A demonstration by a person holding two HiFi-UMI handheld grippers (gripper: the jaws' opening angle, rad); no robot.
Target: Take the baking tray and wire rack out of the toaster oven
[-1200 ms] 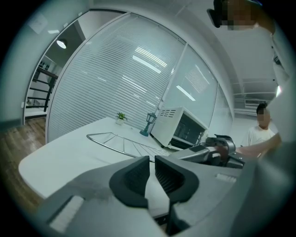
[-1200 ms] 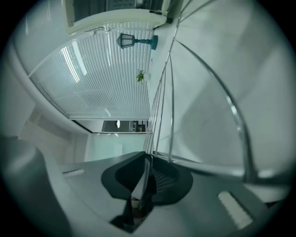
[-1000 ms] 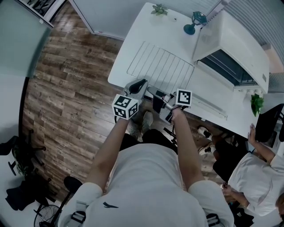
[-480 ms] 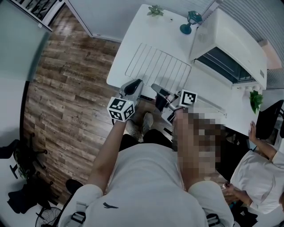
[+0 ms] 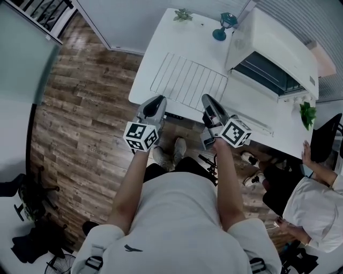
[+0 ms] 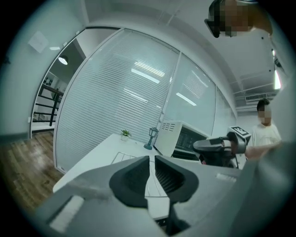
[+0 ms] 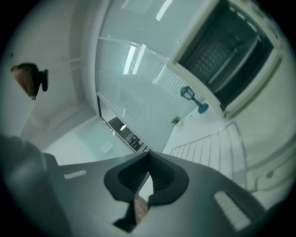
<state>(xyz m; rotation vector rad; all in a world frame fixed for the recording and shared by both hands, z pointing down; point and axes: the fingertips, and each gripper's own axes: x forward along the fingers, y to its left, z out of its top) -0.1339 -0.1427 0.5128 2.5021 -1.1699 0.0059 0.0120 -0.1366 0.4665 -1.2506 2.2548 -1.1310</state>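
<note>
The wire rack [image 5: 187,80] lies flat on the white table [image 5: 161,48], left of the white toaster oven [image 5: 278,43]. The oven's door [image 5: 244,99] hangs open and the inside is dark; I cannot make out a baking tray in it. My left gripper [image 5: 154,105] hovers over the table's front edge, jaws shut and empty. My right gripper [image 5: 210,104] is beside it, rolled on its side, shut with nothing between its jaws. The rack [image 7: 208,148] and the open oven [image 7: 231,51] appear tilted in the right gripper view. The left gripper view shows the right gripper [image 6: 217,146] before the oven [image 6: 185,139].
A teal lantern ornament [image 5: 222,24] and a small potted plant [image 5: 182,15] stand at the table's back. Another plant [image 5: 307,113] sits right of the oven. A seated person [image 5: 316,208] is at the right. Wooden floor [image 5: 80,107] lies left of the table.
Both grippers have risen from the table's front edge, moving apart. The right gripper has rolled, its marker cube swinging down to the right. The rack has not moved.
</note>
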